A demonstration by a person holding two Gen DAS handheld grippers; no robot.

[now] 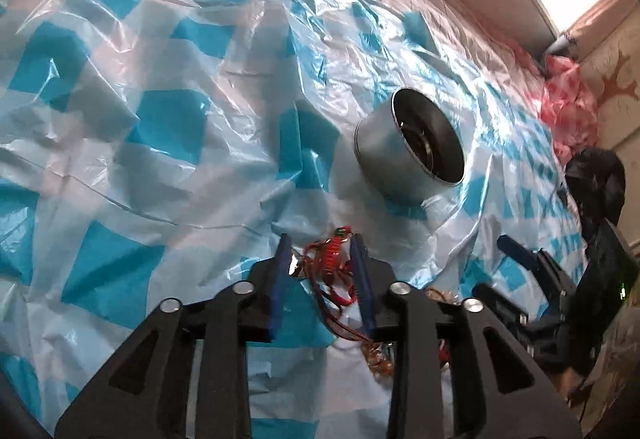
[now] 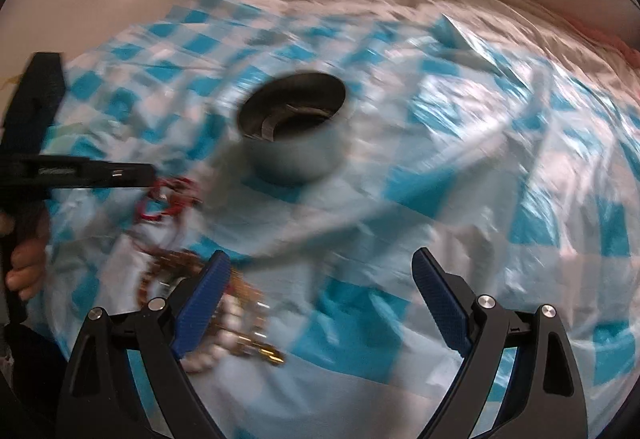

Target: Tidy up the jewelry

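Note:
A tangle of red bead jewelry (image 1: 330, 263) lies on the checked plastic sheet between the blue pads of my left gripper (image 1: 320, 253). The pads stand a little apart from it, so this gripper is open. From the right wrist view the left gripper (image 2: 150, 175) comes in from the left, with the red jewelry (image 2: 172, 199) at its tip. My right gripper (image 2: 321, 255) is wide open with nothing between its fingers. A pile of brown beads, white pearls and a gold piece (image 2: 240, 323) lies beside its left finger. A round metal tin (image 1: 408, 143) (image 2: 296, 127) stands open farther back.
The blue-and-white plastic sheet (image 1: 160, 127) is crumpled over a bed. A pink bag (image 1: 568, 99) and a dark object (image 1: 596, 179) lie at the right edge below a window. The right gripper (image 1: 504, 267) shows at the lower right. A hand (image 2: 24, 267) holds the left tool.

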